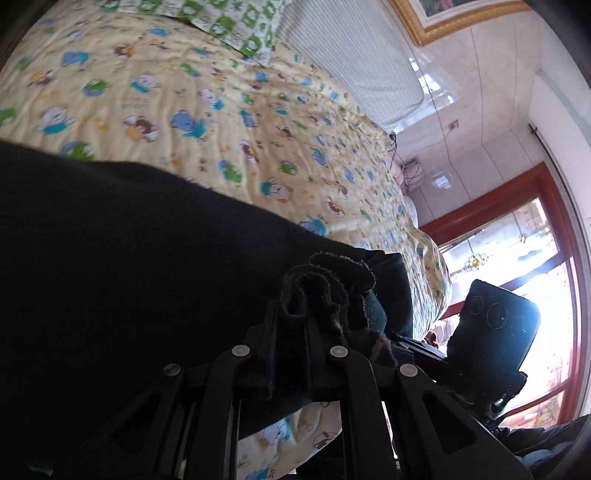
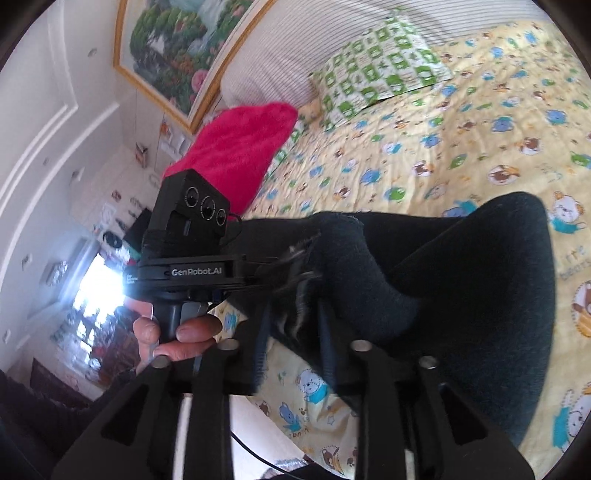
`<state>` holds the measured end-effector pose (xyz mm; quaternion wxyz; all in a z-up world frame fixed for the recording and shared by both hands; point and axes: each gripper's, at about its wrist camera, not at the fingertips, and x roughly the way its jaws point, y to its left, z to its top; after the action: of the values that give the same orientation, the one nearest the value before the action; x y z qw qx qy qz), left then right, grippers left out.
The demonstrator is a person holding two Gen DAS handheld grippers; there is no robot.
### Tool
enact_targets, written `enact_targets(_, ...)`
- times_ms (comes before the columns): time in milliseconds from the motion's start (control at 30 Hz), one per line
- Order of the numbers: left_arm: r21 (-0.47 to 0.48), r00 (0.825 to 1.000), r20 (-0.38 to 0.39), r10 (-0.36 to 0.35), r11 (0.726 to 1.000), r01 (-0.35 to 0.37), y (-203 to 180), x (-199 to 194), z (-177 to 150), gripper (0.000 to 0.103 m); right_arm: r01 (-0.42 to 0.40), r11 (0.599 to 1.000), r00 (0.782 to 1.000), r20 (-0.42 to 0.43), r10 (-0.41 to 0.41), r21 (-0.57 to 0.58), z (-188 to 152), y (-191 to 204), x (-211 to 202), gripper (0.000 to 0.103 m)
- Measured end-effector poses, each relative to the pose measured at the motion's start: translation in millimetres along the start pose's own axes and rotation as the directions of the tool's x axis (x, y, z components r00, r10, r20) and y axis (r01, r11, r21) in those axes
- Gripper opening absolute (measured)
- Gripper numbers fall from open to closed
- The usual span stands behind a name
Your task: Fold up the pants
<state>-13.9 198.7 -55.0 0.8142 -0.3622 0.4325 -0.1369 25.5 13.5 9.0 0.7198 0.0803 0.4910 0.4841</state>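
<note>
The black pants (image 1: 129, 240) lie across a bed with a yellow cartoon-print quilt (image 1: 221, 122). My left gripper (image 1: 291, 325) is shut on a bunched, frayed edge of the pants (image 1: 325, 284) near the bed's edge. My right gripper (image 2: 291, 314) is shut on the same dark fabric (image 2: 461, 295), which drapes off to the right over the quilt (image 2: 461, 140). Each gripper shows in the other's view: the right one at the lower right (image 1: 495, 325), the left one, held by a hand, at the left (image 2: 195, 236). The two grippers are close together.
A green-and-white patterned pillow (image 1: 229, 26) lies at the head of the bed, also in the right wrist view (image 2: 376, 62). A red fluffy cushion (image 2: 240, 147) sits at the bed's far side. A striped headboard (image 1: 354, 70) and a framed picture (image 2: 173, 48) stand behind.
</note>
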Motion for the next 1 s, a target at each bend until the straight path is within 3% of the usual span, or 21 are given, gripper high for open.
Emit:
enact_targets(67, -0.018, 1.000, 0.025, 0.001, 1.000, -0.001, 5.9, -9.1, -4.9, 0.009, 0.001, 1.000, 1.000, -0.003, -0.001, -0.017, -1.2, 4.0, 2.3, 0.050)
enact_targets(267, -0.063, 0.995, 0.097, -0.004, 0.998, 0.010, 16.8, -41.1, -16.4, 0.009, -0.017, 1.000, 1.000, -0.007, 0.017, -0.013, 1.9, 10.5, 3.1, 0.055)
enact_targets(467, -0.085, 0.989, 0.148, 0.006, 0.996, 0.006, 19.0, -64.7, -26.3, 0.011, -0.028, 1.000, 1.000, 0.014, 0.028, -0.001, 10.1, 15.9, -5.5, 0.056)
enact_targets(633, -0.103, 0.979, 0.189, 0.074, 0.993, -0.056, 17.9, -77.8, -33.2, 0.012, -0.042, 0.999, 0.999, 0.010, 0.042, -0.015, 17.6, 25.8, 0.5, 0.056)
enact_targets(833, -0.138, 0.964, 0.238, 0.118, 0.987, -0.087, 23.8, -99.9, -47.2, 0.029, -0.056, 0.997, 0.998, -0.020, 0.055, -0.058, 25.3, 40.2, 19.0, 0.056)
enact_targets(1000, -0.175, 0.951, 0.271, 0.149, 0.979, -0.104, 32.5, -120.4, -58.4, 0.029, -0.062, 0.995, 0.997, -0.044, 0.059, -0.074, 34.5, 46.7, 38.3, 0.056)
